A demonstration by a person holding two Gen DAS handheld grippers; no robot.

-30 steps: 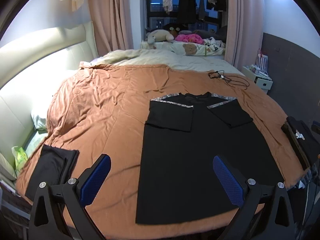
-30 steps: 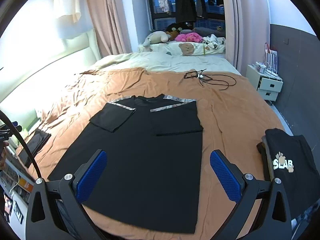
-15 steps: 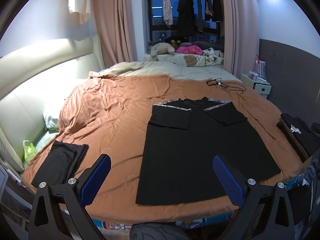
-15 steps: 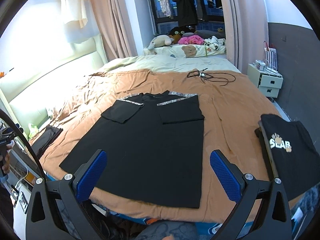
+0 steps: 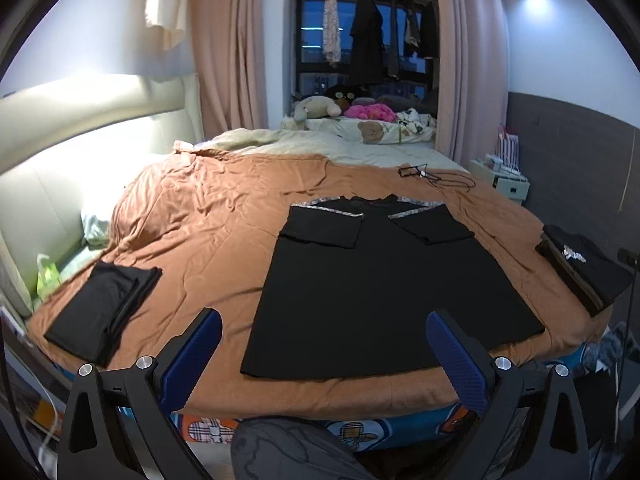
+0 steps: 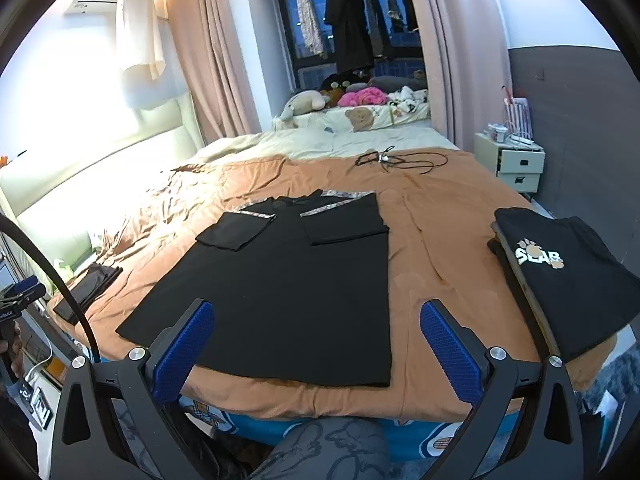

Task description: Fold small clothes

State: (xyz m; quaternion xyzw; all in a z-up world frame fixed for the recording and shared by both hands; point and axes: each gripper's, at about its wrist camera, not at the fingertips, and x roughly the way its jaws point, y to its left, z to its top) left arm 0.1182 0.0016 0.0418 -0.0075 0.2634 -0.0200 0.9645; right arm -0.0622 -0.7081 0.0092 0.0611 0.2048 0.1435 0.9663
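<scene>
Both pairs of blue-padded fingers are spread wide and hold nothing. The left gripper (image 5: 324,354) and the right gripper (image 6: 316,346) hang off the foot edge of the bed, short of the cloth, so neither touches anything.

Just beyond the fingers lies the black T-shirt (image 5: 380,288), back up, flat on the orange-brown bedspread (image 5: 208,224). Its hem is the part nearest the fingers and its collar the farthest. Both short sleeves are already turned in over the body, their patterned shoulder trim showing as pale strips near the collar. That tucking squares the garment into a long rectangle, which suggests the side folds are done and the lengthwise fold remains. The hem corners sit one ahead of each gripper, a sensible layout for taking both at once and carrying the hem toward the collar.

Out to the left of the left fingers, near the bed's corner, a folded black garment (image 5: 102,314) lies flat, probably finished work set aside. Out to the right of the right fingers, a stack of folded shirts topped by a black one with a printed logo (image 6: 560,272) rests at the bed's edge; whether it is done or waiting I cannot tell. Far beyond the shirt, a black cable (image 6: 394,159) lies on the bedspread, clear of the work.
</scene>
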